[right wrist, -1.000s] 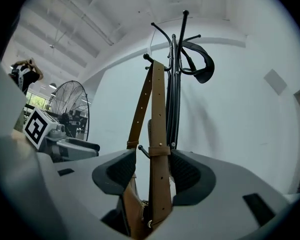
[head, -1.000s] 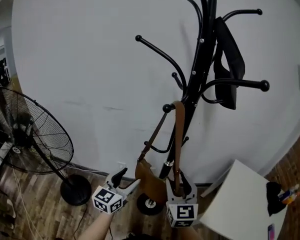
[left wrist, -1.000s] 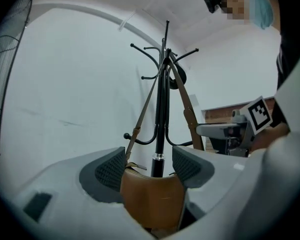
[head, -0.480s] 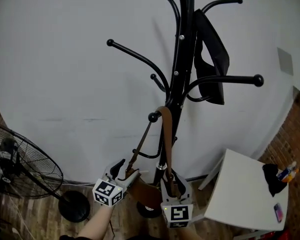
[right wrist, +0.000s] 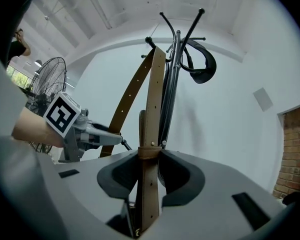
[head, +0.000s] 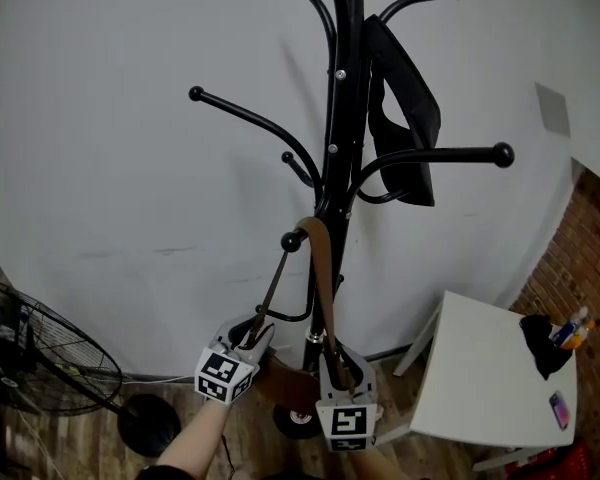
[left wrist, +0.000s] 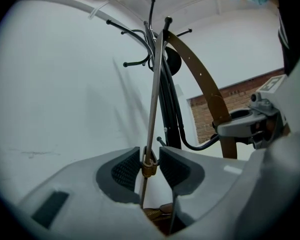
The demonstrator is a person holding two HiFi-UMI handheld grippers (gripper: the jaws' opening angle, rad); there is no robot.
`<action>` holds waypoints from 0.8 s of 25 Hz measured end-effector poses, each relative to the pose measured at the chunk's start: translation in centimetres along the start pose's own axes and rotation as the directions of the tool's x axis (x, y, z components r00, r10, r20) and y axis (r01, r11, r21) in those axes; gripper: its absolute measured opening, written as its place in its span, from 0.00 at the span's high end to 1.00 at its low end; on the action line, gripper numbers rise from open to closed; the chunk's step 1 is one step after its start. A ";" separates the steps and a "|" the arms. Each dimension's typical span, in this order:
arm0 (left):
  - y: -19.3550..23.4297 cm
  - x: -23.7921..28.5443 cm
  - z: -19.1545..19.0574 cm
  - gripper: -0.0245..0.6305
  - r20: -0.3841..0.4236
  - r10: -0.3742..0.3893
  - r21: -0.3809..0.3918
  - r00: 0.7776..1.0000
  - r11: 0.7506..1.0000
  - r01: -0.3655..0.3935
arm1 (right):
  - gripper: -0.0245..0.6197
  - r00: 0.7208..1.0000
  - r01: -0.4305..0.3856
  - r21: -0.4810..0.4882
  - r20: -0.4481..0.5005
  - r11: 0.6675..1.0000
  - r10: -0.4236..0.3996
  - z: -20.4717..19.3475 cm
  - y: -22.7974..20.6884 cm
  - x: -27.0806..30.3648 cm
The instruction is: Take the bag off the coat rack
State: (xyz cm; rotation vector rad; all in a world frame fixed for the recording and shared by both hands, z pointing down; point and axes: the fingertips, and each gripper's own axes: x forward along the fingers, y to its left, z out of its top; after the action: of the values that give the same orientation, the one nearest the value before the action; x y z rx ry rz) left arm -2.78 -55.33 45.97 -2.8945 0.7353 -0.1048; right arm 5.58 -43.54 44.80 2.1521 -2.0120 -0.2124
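Note:
A brown bag (head: 280,384) hangs by its strap (head: 320,288) from a low knobbed hook (head: 292,240) of the black coat rack (head: 338,118). My left gripper (head: 252,340) is at the strap's left run, and its jaws have just been closing. In the left gripper view the left gripper (left wrist: 150,159) has its pads against the brass ring (left wrist: 149,167) of that thin run. My right gripper (head: 338,366) holds the right run, and its jaws have just been closing too. In the right gripper view the right gripper (right wrist: 150,156) pinches the wide strap (right wrist: 154,99) at its keeper loop.
A black bag (head: 402,118) hangs on the rack's upper hooks. A standing fan (head: 40,363) is at the lower left. At the lower right a white table (head: 480,388) carries a phone (head: 559,406) and a dark item (head: 540,330). A white wall is behind and brick at the right.
My left gripper moved right to the strap and its wide jaws closed around the ring. The right jaws narrowed onto the strap's other run. The head view swung, pushing the fan leftward.

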 end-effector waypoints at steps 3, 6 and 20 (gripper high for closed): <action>-0.1 0.1 -0.2 0.88 0.001 0.011 0.005 1.000 1.000 -0.011 | 0.82 1.000 0.001 0.004 0.008 1.000 -0.001 0.0 -0.5 0.1; -0.1 0.0 -0.2 0.90 0.008 0.009 -0.021 1.000 1.000 -0.009 | 0.85 1.000 -0.016 0.005 0.014 1.000 0.016 0.0 -0.7 0.2; -0.9 -2.0 -0.1 0.92 -0.046 0.066 -0.086 0.997 0.994 -0.070 | 0.87 0.988 -0.153 0.078 0.014 0.985 0.153 0.6 -0.3 -0.9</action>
State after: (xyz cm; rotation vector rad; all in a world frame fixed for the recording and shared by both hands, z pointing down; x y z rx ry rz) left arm -4.15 -53.61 46.12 -2.9547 0.8665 -0.1313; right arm 5.70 -42.63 44.17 2.0305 -2.2130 -0.1215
